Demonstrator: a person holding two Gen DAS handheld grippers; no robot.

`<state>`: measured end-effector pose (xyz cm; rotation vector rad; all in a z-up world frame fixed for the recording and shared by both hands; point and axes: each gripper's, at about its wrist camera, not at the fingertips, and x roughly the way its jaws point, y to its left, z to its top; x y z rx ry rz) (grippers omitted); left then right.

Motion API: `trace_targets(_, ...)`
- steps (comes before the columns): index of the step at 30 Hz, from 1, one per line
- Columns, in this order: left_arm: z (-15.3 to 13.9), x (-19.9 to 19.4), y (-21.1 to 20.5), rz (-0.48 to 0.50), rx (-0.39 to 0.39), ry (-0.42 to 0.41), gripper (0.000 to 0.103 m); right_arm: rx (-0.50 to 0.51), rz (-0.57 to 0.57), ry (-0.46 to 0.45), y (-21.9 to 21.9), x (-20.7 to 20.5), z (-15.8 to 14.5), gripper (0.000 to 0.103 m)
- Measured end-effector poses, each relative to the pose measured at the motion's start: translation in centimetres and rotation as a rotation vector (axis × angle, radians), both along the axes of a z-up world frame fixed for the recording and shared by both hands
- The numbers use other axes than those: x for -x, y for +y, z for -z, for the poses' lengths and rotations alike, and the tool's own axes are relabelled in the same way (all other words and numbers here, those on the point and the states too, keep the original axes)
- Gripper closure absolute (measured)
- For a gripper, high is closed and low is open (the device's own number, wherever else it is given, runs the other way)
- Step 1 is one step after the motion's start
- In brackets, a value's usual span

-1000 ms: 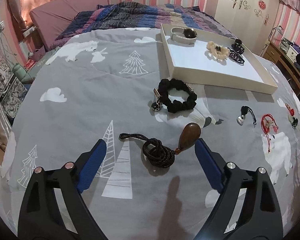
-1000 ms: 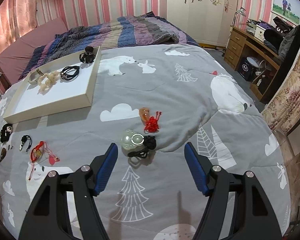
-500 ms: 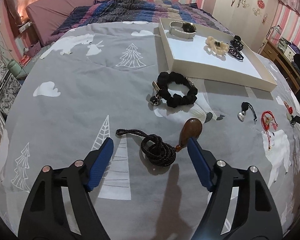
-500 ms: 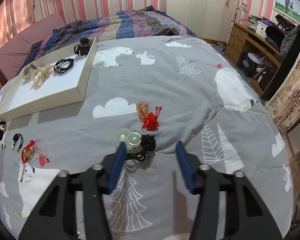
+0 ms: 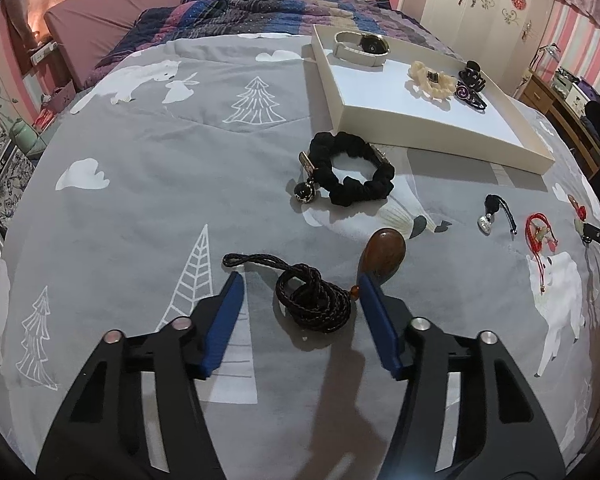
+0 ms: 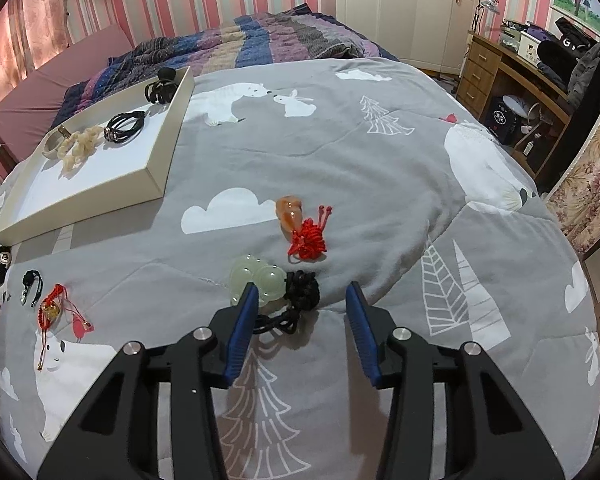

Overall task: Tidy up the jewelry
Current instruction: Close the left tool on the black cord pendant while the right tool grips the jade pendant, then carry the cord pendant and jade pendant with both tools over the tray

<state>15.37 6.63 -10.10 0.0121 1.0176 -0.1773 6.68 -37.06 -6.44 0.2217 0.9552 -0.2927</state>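
Jewelry pickup step, both sides: left gripper [image 5: 300,286] has just been closing, jaws not yet pinching, braided cord pendant [image 5: 314,302] between the pads, brown stone [image 5: 383,257] just past the right pad. Right gripper [image 6: 302,296] likewise closing, unclamped, black knot [image 6: 302,290] between, jade bead [image 6: 260,280] at the left pad. Next, I'd say: finish both pinches, carry to tray [image 6: 84,204] beyond.
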Motion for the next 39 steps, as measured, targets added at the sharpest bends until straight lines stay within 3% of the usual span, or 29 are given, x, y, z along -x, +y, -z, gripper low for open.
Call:
trace_targets(12,0.2,-0.1,-0.2,0.016,0.001,0.002,0.062,-0.054,-0.01,-0.014,-0.1,-0.1,0.3,0.074)
trace_targets(16,0.2,-0.2,-0.1,0.014,0.009,0.003,0.069,-0.072,0.005,-0.016,-0.6,0.1,0.5,0.089)
trace_targets(30,-0.2,0.0,0.1,0.006,0.023,0.002,0.083,-0.07,-0.001,-0.046,-0.5,0.4,-0.2,0.091)
trace_targets(39,-2.1,0.4,-0.2,0.008,0.026,-0.027,0.087,-0.057,-0.024,-0.076,0.1,0.4,-1.9,0.091)
